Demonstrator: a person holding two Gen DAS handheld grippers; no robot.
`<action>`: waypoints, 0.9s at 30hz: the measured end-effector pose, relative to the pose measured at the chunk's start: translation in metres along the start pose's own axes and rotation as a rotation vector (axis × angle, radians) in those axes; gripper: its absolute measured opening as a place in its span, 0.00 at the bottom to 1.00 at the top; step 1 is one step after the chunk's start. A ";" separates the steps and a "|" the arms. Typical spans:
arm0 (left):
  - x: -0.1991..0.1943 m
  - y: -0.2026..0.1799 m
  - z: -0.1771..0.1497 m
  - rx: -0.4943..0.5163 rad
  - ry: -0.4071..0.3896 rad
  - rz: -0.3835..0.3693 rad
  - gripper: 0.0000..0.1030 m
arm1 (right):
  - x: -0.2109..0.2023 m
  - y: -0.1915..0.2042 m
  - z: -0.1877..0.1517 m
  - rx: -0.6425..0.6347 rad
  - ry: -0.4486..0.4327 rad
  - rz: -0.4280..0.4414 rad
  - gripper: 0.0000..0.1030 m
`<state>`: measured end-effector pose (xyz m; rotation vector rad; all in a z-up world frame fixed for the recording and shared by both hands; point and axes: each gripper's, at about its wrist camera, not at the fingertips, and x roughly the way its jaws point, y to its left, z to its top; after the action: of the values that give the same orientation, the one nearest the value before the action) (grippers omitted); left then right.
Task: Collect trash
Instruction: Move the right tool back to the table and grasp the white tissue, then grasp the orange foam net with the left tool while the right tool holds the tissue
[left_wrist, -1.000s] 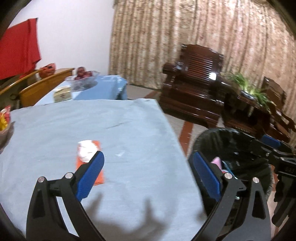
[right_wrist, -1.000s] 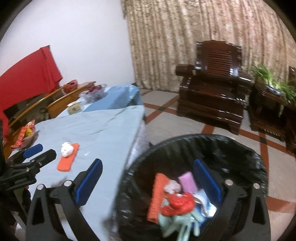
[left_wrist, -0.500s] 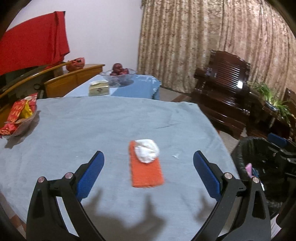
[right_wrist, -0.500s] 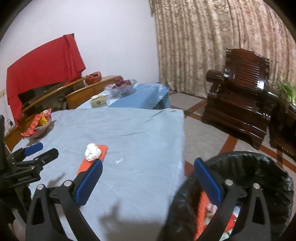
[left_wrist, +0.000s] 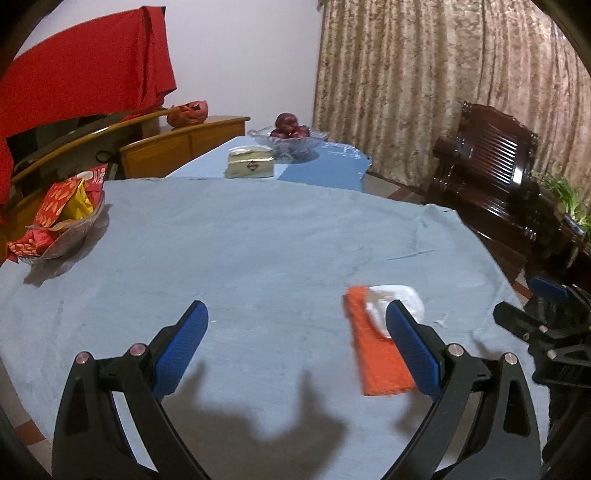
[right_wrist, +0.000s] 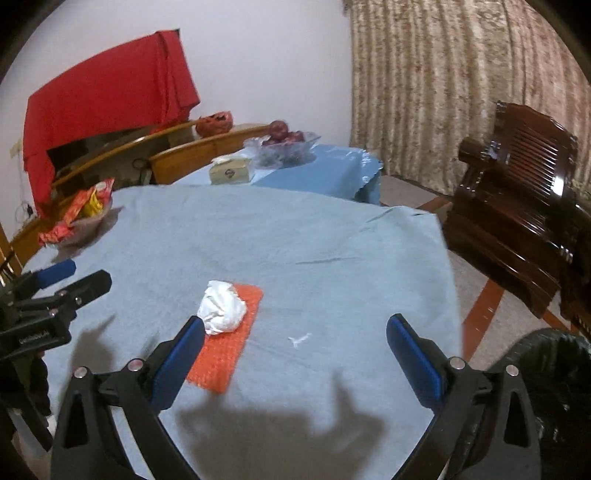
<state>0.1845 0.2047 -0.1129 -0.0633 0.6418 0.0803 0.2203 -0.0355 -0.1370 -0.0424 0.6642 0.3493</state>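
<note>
An orange rectangular pad (right_wrist: 225, 341) (left_wrist: 376, 354) lies on the blue-grey tablecloth, and a crumpled white tissue (right_wrist: 221, 307) (left_wrist: 397, 301) rests on its far end. My left gripper (left_wrist: 295, 332) hovers open above the cloth, its right finger overlapping the pad and tissue in view. My right gripper (right_wrist: 295, 343) is also open and empty, its left finger just in front of the pad. A tiny white scrap (right_wrist: 300, 339) lies between the right gripper's fingers. The black-lined trash bin (right_wrist: 554, 373) shows at the lower right.
A bowl of red and yellow snack packets (left_wrist: 61, 221) sits at the table's left edge. Behind stand a tissue box (left_wrist: 251, 166) and a glass fruit bowl (left_wrist: 288, 138) on a second blue table. A dark wooden armchair (right_wrist: 517, 206) is to the right.
Both grippers have swung left, away from the bin and over the table. The pad and tissue shifted right in the left view; the bin slid almost out of the right view.
</note>
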 end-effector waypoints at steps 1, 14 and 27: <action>0.004 0.005 -0.001 -0.003 0.003 0.005 0.92 | 0.008 0.005 0.000 -0.004 0.010 0.008 0.94; 0.028 0.036 -0.006 -0.036 0.030 0.033 0.91 | 0.074 0.039 0.005 -0.019 0.097 0.049 0.79; 0.040 0.039 -0.007 -0.058 0.045 0.036 0.91 | 0.085 0.047 -0.002 -0.027 0.163 0.152 0.37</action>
<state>0.2084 0.2452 -0.1434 -0.1101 0.6853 0.1324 0.2659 0.0339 -0.1867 -0.0468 0.8265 0.5053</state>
